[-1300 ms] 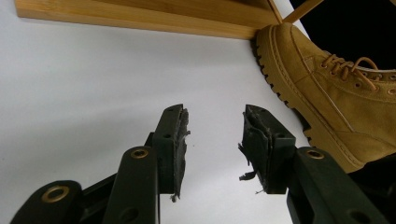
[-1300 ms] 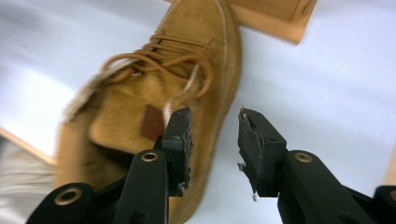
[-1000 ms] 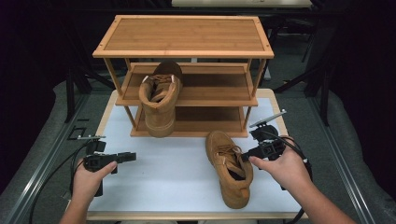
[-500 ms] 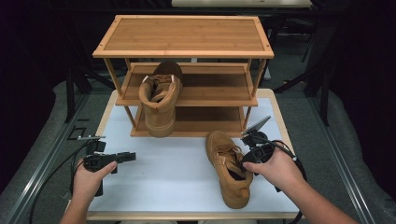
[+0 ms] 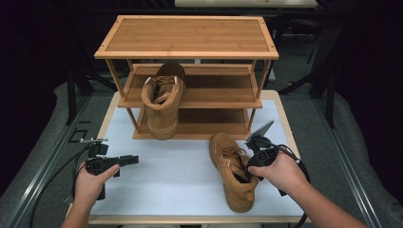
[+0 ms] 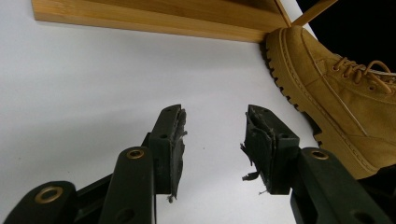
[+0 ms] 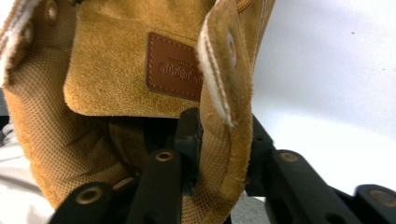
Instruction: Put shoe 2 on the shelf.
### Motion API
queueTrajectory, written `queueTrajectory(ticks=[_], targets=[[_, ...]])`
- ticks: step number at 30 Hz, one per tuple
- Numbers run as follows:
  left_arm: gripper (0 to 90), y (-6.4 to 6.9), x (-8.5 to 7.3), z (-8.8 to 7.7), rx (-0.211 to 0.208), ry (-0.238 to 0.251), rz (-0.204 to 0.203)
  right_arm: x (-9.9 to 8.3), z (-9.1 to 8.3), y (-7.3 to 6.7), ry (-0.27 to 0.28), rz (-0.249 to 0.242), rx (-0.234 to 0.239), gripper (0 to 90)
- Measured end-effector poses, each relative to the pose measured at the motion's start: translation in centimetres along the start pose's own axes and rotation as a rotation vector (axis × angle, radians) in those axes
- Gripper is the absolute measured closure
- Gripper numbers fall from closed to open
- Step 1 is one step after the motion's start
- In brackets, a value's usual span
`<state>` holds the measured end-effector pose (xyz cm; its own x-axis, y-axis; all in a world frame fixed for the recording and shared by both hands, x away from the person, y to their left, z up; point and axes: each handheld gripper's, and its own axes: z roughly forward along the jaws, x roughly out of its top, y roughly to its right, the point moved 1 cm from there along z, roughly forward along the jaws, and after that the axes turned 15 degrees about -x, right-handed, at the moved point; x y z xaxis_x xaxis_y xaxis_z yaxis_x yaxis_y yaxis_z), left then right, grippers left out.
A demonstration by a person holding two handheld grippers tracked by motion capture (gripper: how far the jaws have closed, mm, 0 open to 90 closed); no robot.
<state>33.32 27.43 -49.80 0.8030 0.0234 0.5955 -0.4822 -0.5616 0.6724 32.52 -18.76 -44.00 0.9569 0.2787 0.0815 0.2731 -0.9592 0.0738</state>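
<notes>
A tan suede boot point(image 5: 233, 171) lies on the white table top, toe toward the rack. My right gripper point(image 5: 248, 171) reaches into its opening; its jaws have just been closing. In the right gripper view one jaw sits inside the boot point(image 7: 116, 84) and the other outside, with the right gripper point(image 7: 219, 135) pinching the collar wall between them. A second tan boot point(image 5: 161, 102) stands at the left of the wooden shoe rack point(image 5: 190, 38). My left gripper point(image 5: 133, 160) hovers open over the table at the left, nothing between its jaws point(image 6: 212, 135).
The three-tier bamboo rack takes up the back of the table point(image 5: 180, 166); its bottom board point(image 6: 154, 18) runs across the top of the left gripper view, with the loose boot point(image 6: 341, 93) at the right. Dark floor and grey padding surround the table.
My right gripper has dropped from beside the boot into its opening and closed on the collar. The left hand and gripper have stayed put.
</notes>
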Motion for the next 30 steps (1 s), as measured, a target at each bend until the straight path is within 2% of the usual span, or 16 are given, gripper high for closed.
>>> queueTrajectory(ticks=[2,3,7,12,15,18,21,24,26,28,29,30], targets=[[56.7,0.0,0.0,0.0,-0.001,0.0,0.0,0.1,-0.1,0.2,-0.011,-0.011,-0.011,76.4],[56.7,0.0,0.0,0.0,-0.001,0.0,-0.001,0.1,0.0,0.3,0.004,-0.017,-0.02,76.7],[56.8,-0.1,0.0,-0.1,0.002,0.001,-0.004,0.6,-0.3,0.8,0.002,-0.042,-0.075,77.4],[56.9,-0.2,0.0,-0.1,0.002,0.001,-0.004,0.9,-0.2,0.8,-0.021,-0.088,-0.084,77.1],[56.9,-0.2,0.0,-0.1,0.002,-0.001,-0.002,1.1,-0.1,0.7,-0.043,-0.088,-0.081,77.0],[56.9,-0.2,0.1,-0.1,-0.002,0.001,-0.003,1.4,-0.1,0.9,-0.079,-0.066,-0.051,76.9],[56.9,-0.2,0.1,-0.1,-0.003,0.002,-0.003,1.5,0.0,1.1,-0.113,-0.031,0.026,76.7],[56.8,-0.1,0.1,-0.1,-0.005,0.0,-0.004,1.6,0.2,1.0,-0.143,-0.034,0.089,76.5],[56.8,-0.1,0.1,-0.1,-0.003,-0.002,-0.003,1.6,0.1,1.1,-0.15,-0.009,0.132,76.7],[56.8,-0.1,0.2,-0.2,-0.007,-0.005,-0.005,1.5,0.2,1.4,-0.133,0.036,0.175,77.1],[56.8,-0.1,0.2,-0.2,-0.011,-0.004,-0.007,1.5,0.2,1.7,-0.141,0.048,0.22,77.2],[56.8,0.0,0.3,-0.3,-0.01,0.002,-0.008,1.5,0.3,1.8,-0.138,0.08,0.239,77.4]])
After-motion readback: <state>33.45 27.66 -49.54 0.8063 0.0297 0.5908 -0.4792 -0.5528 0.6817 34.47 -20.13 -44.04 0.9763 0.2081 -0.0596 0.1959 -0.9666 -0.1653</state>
